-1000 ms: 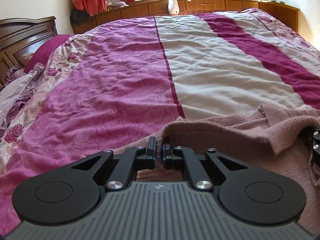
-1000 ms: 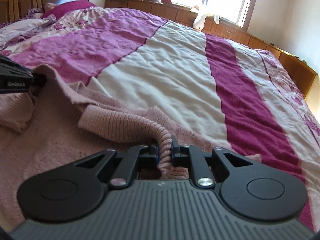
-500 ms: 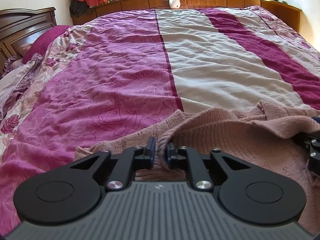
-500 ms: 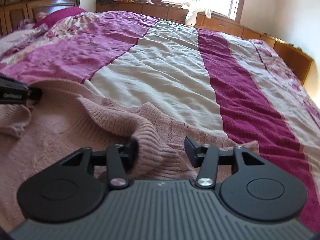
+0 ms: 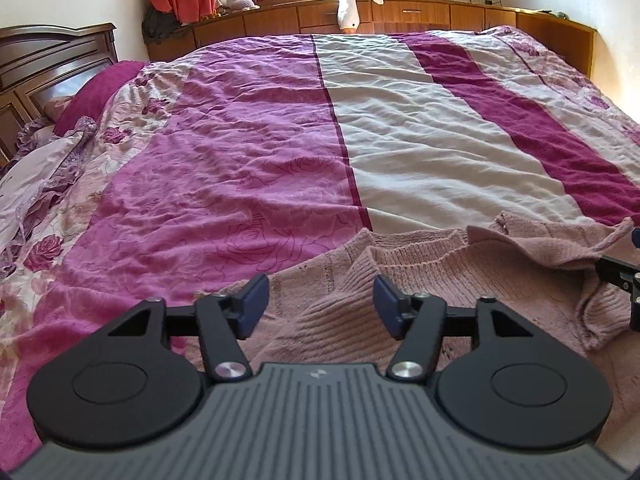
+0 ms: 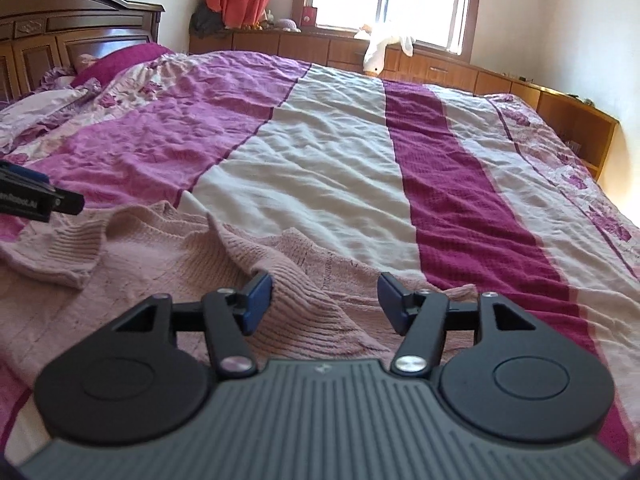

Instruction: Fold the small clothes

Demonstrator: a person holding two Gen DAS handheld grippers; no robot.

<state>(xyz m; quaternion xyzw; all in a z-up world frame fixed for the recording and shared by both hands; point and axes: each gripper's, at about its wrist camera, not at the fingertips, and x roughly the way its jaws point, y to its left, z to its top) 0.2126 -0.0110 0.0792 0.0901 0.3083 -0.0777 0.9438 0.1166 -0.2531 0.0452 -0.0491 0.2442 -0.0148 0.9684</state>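
A pale pink knitted sweater (image 5: 460, 280) lies rumpled on the bed's near edge, its ribbed folds turned over on itself. My left gripper (image 5: 320, 306) hovers open just above its left part, a ribbed fold lying loose between the spread fingers. In the right wrist view the same sweater (image 6: 160, 264) spreads to the left, and my right gripper (image 6: 325, 300) stands open over its right part with knit below the gap. The right gripper's black body (image 5: 624, 280) shows at the left view's right edge; the left gripper's body (image 6: 36, 200) shows at the right view's left edge.
The bedspread (image 5: 280, 152) has purple, cream and dark magenta stripes and stretches far ahead. A dark wooden headboard (image 6: 60, 40) and pillows (image 5: 48, 160) are at the left. Low wooden cabinets (image 5: 400, 16) with a white plush toy (image 5: 352, 0) run under the window.
Both grippers have let go of the sweater: the right opened half a second ago, the left just now. Both have pulled back and risen, and the folds have dropped onto the sweater.
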